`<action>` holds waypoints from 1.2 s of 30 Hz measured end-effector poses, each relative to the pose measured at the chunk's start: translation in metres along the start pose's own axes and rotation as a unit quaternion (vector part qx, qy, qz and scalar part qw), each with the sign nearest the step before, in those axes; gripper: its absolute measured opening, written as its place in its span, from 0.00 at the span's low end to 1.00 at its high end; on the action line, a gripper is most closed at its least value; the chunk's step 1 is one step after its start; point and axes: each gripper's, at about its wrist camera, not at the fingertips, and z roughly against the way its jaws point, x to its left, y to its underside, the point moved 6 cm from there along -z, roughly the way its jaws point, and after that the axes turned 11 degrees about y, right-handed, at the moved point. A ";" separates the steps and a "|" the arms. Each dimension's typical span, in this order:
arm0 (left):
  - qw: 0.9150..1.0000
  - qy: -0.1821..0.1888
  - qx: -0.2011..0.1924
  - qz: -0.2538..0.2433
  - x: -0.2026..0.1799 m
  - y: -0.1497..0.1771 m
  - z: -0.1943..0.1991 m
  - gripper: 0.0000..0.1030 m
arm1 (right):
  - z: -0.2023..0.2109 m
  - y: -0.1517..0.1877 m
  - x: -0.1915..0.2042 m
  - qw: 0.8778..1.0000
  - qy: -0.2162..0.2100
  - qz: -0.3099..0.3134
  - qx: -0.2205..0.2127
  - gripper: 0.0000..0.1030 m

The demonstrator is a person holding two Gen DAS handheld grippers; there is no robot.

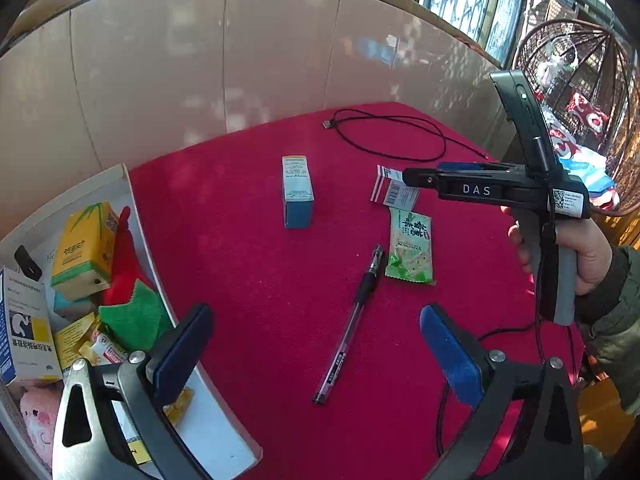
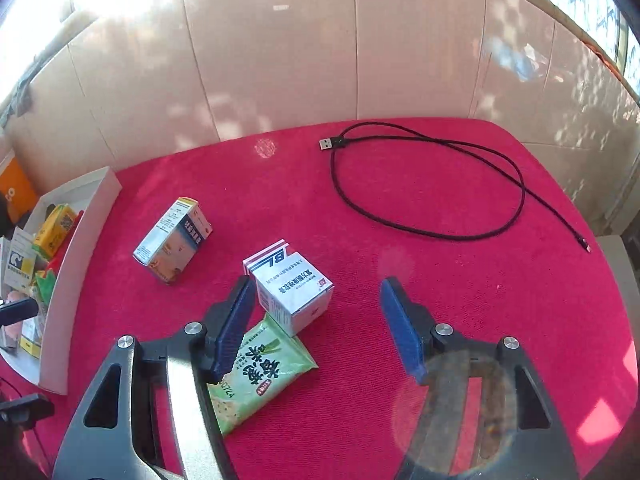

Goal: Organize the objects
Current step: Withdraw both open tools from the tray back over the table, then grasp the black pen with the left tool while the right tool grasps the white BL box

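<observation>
Five loose items remain on the red cloth point(image 2: 440, 208): a blue-and-white carton point(image 2: 172, 240), a white medicine box point(image 2: 292, 284), a green snack sachet point(image 2: 260, 372), a pen point(image 1: 352, 320) and a black USB cable point(image 2: 432, 184). The white storage box point(image 1: 224, 420), already crowded, sits at nine o'clock.

Left gripper point(image 1: 316, 344): jaws wide apart, empty, hanging above the pen. Right gripper point(image 2: 316, 328): jaws about half open, nothing held; its left pad stands just beside the medicine box and above the sachet's upper corner.

Risks, as judged:
- Medicine box touches or overlaps the sachet; closing on one may drag the other.
- Sachet is a thin, glossy film, flat to the cloth, so the pads may slide off.
- Pen is slim, round and smooth, so it may roll away.
- Cable is limp and looped, so it may trail or snag.
- Cartons are rigid cardboard with square edges, the easiest pick.
- Cloth is napped, so thin items sit low in it.
</observation>
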 end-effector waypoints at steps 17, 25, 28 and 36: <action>0.995 -0.055 0.055 -0.057 -0.016 0.030 -0.045 0.76 | -0.028 0.013 0.031 0.998 -0.037 0.058 0.010 0.49; 0.994 -0.045 0.051 -0.085 -0.025 0.036 -0.038 0.44 | 0.034 0.032 -0.004 0.995 -0.087 -0.048 -0.020 0.49; 0.992 -0.037 0.051 -0.106 -0.035 0.034 -0.042 0.33 | 0.060 0.038 -0.011 0.990 -0.110 -0.078 -0.037 0.49; 0.995 -0.014 0.040 -0.095 -0.039 0.036 -0.041 0.06 | 0.097 0.063 -0.030 0.973 -0.165 -0.156 -0.040 0.49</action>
